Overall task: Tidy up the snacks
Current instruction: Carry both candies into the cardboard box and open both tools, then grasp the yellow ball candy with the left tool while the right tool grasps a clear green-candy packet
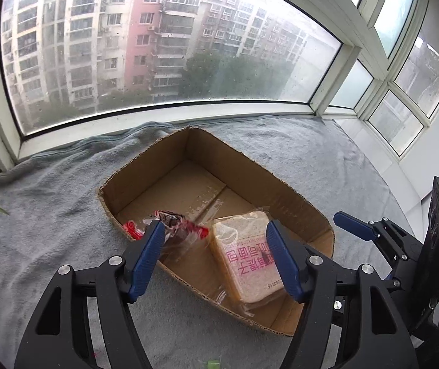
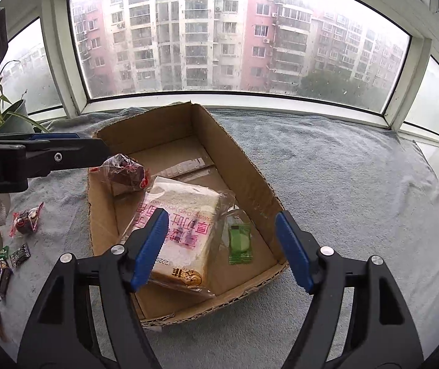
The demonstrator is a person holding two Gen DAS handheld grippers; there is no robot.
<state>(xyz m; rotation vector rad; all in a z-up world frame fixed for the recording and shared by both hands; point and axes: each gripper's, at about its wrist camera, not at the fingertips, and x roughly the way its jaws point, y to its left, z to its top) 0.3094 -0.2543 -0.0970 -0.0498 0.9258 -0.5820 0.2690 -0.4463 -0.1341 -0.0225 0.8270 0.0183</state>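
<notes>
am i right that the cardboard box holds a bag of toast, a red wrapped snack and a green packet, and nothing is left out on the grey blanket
Not quite. The cardboard box does hold the bag of toast, the red wrapped snack and the green packet, but the right wrist view shows several small wrapped snacks left out on the grey blanket, left of the box.
</notes>
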